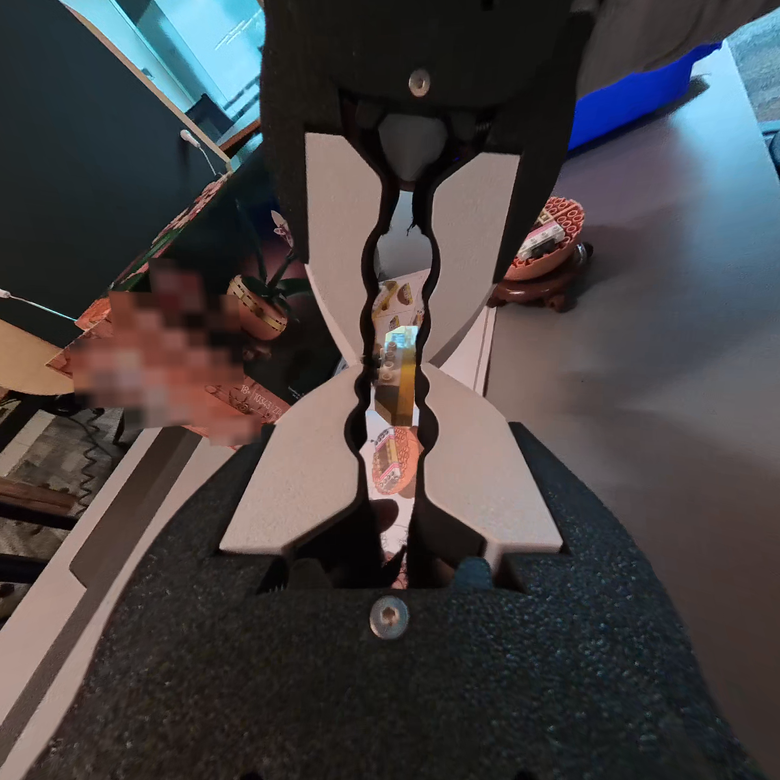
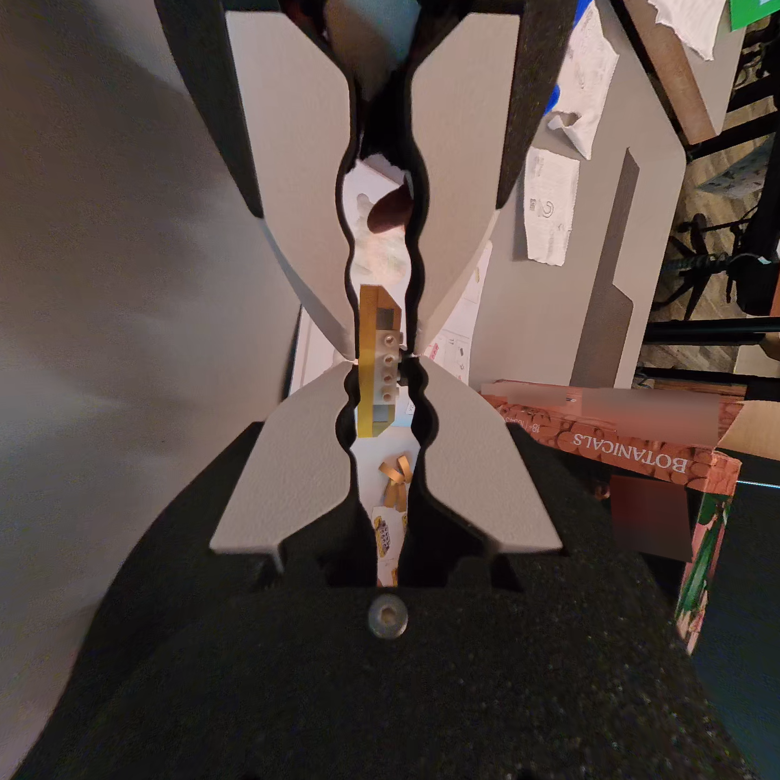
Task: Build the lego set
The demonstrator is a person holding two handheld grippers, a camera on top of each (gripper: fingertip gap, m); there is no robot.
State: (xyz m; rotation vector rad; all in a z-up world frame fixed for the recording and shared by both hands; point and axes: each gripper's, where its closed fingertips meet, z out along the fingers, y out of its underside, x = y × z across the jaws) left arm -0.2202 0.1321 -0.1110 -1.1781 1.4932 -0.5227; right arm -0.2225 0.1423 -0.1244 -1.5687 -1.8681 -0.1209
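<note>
Grey tabletop (image 1: pixel 633 380) spreads behind. At frame centre, the left gripper (image 1: pixel 390 375) and right gripper (image 2: pixel 382 358) meet tip to tip, both seemingly pinching the yellow-and-white lego assembly (image 2: pixel 377 363), its long axis running along the fingers.

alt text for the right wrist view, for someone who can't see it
Two tools meet tip to tip, the right tool from below and the left tool from above, both clamped on a small yellow and white lego assembly over a grey table. The lego set box lies at right.
</note>
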